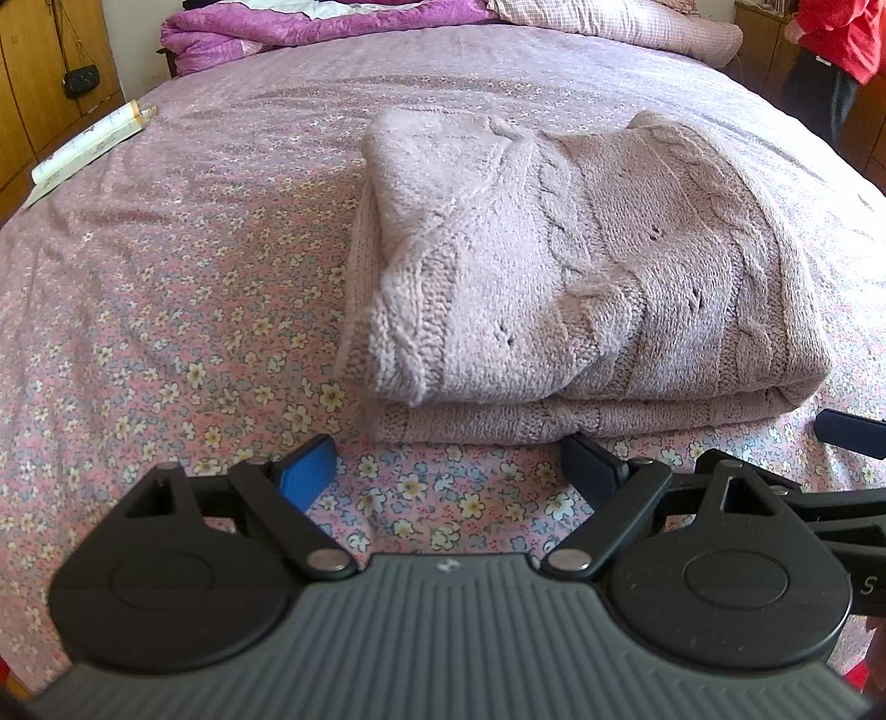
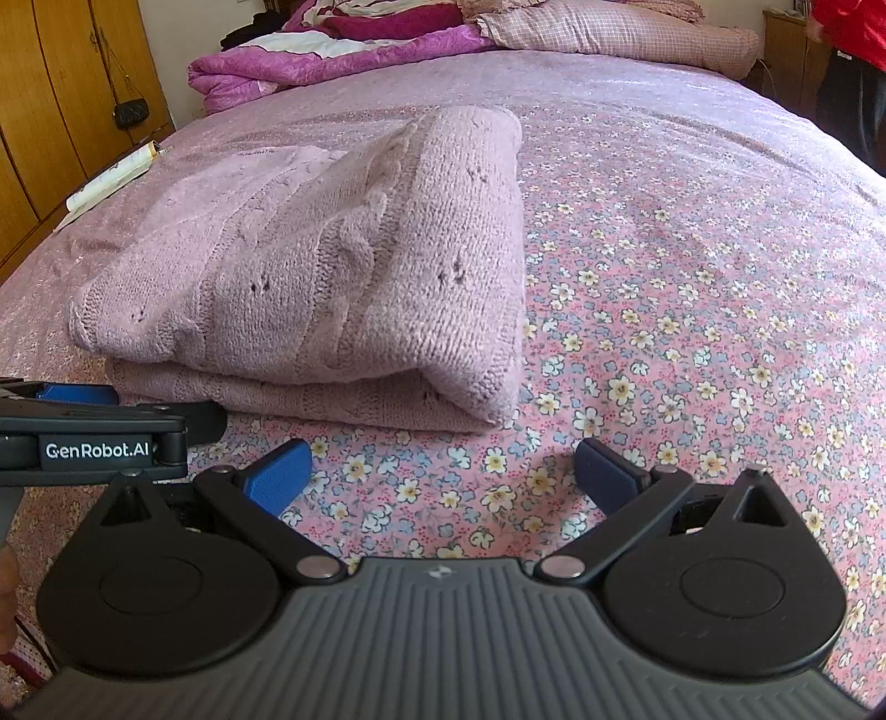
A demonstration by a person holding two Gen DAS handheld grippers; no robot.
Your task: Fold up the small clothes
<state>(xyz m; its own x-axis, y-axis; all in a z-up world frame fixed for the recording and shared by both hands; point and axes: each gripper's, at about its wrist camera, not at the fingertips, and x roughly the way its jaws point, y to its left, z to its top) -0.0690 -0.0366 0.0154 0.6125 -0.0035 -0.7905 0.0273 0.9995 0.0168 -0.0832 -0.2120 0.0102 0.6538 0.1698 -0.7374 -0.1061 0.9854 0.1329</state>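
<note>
A pale pink cable-knit sweater lies folded in a thick stack on the floral bedspread. It also shows in the right wrist view, left of centre. My left gripper is open and empty, just short of the sweater's near edge. My right gripper is open and empty, near the sweater's near right corner, over bare bedspread. The left gripper's side shows at the left of the right wrist view. A right fingertip shows at the left wrist view's right edge.
A cream tube lies at the bed's far left edge. A magenta quilt and a checked pillow lie at the head of the bed. A wooden wardrobe stands left. A person in red stands far right.
</note>
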